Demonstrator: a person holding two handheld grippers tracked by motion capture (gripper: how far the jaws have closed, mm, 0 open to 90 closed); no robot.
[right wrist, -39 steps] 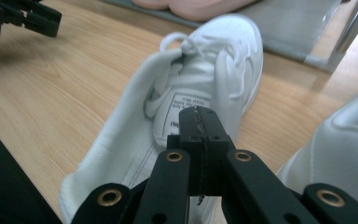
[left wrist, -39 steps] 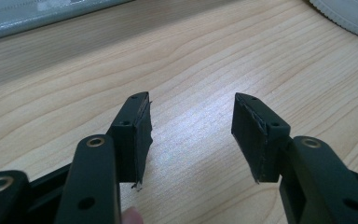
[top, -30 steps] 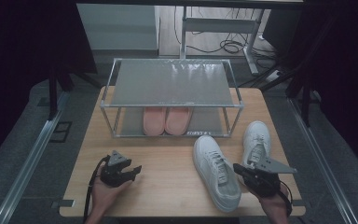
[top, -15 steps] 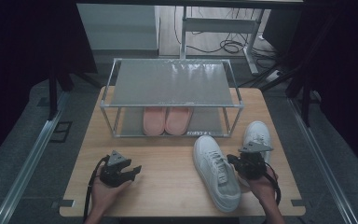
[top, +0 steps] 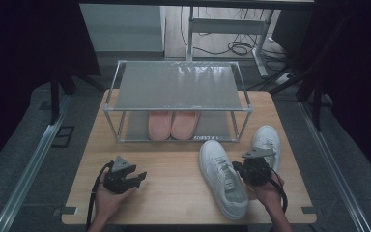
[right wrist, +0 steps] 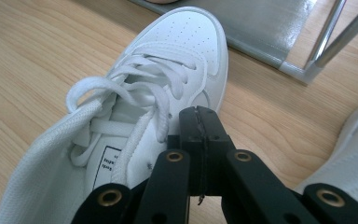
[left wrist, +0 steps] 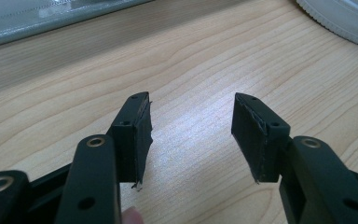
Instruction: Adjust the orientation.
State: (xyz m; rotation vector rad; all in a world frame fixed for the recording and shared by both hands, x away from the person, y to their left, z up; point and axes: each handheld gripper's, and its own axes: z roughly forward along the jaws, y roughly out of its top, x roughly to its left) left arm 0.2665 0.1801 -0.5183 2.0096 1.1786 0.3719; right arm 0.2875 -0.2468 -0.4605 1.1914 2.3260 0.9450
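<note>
Pink slippers (top: 172, 124) inside metal rack (top: 178, 87)

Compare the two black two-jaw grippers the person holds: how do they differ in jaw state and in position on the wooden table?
The left gripper has its jaws apart with only bare wood between them; the right gripper has its jaws pressed together, holding nothing. The left gripper sits over open table, away from the shoes; the right gripper sits between the two white sneakers, beside the nearer white lace-up sneaker. Both are black, hand-held and low over the table.

My left gripper (top: 134, 177) rests low near the table's (top: 174, 193) front edge, jaws apart; my right gripper (top: 241, 166), farther right over it, is closed.
</note>
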